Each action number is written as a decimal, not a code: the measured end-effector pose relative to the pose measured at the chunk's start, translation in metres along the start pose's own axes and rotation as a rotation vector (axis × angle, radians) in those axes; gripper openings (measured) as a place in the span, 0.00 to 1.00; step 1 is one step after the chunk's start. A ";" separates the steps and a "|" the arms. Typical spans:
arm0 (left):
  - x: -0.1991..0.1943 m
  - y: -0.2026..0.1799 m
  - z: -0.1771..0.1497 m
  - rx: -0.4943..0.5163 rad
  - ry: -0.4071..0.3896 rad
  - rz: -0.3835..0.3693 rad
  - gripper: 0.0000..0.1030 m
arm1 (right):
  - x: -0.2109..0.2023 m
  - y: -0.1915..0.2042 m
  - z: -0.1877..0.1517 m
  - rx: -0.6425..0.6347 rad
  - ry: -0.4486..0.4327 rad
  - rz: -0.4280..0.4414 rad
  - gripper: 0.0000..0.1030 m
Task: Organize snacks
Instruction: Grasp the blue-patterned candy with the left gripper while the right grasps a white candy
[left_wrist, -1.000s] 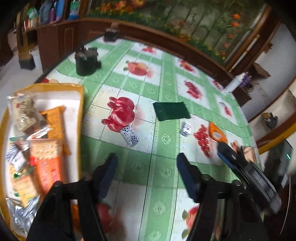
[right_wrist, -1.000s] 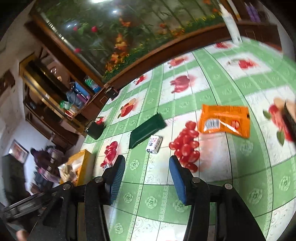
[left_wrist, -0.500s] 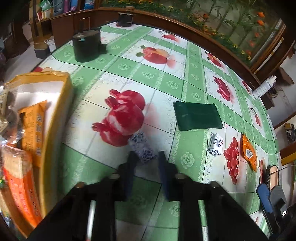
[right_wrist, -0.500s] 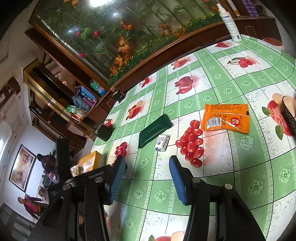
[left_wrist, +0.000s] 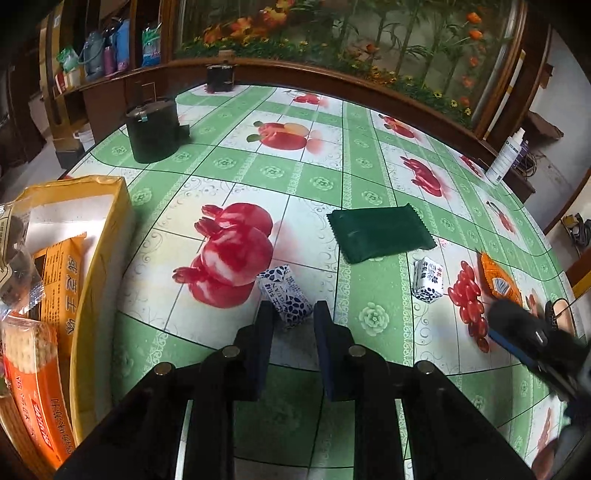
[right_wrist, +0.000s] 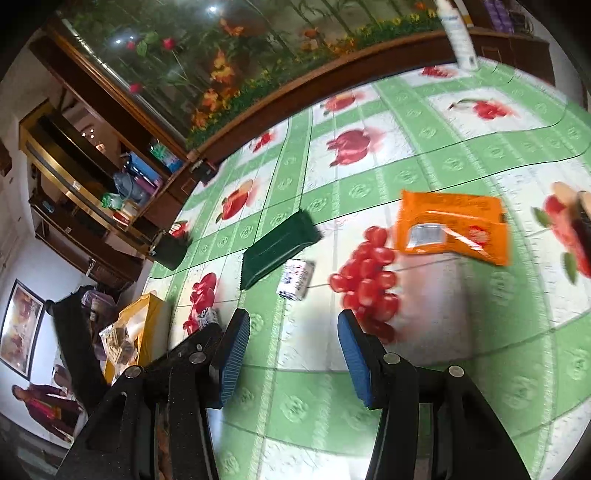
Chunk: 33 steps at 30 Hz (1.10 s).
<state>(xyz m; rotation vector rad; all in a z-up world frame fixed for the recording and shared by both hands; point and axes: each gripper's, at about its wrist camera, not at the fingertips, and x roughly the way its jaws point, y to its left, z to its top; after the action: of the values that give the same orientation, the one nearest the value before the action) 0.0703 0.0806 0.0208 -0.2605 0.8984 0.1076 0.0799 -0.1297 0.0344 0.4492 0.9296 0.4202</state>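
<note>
My left gripper is narrowed around a small white-and-blue snack packet lying on the tablecloth, its near end between the fingertips. A second small packet, a dark green pouch and an orange packet lie on the table. A yellow box at the left holds several snacks. My right gripper is open and empty above the cloth, short of the second small packet.
A black round container stands at the far left of the table, a smaller dark box behind it. A white spray bottle stands at the far edge. A dark object lies at the right edge.
My left gripper moved forward to the small packet and narrowed from wide open until its fingers flank it. My right gripper moved closer to the table and the second small packet.
</note>
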 end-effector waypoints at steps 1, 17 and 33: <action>-0.001 0.001 -0.001 -0.002 -0.004 0.000 0.21 | 0.009 0.006 0.005 0.000 0.013 -0.008 0.53; -0.001 0.006 -0.003 0.010 -0.040 0.036 0.20 | 0.038 0.012 0.015 -0.079 0.036 -0.143 0.22; -0.008 -0.021 -0.014 0.134 -0.063 0.041 0.20 | -0.005 0.008 -0.032 -0.210 0.025 -0.146 0.22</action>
<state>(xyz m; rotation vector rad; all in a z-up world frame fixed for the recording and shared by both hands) 0.0593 0.0568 0.0225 -0.1130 0.8449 0.0927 0.0495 -0.1195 0.0253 0.1839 0.9253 0.3860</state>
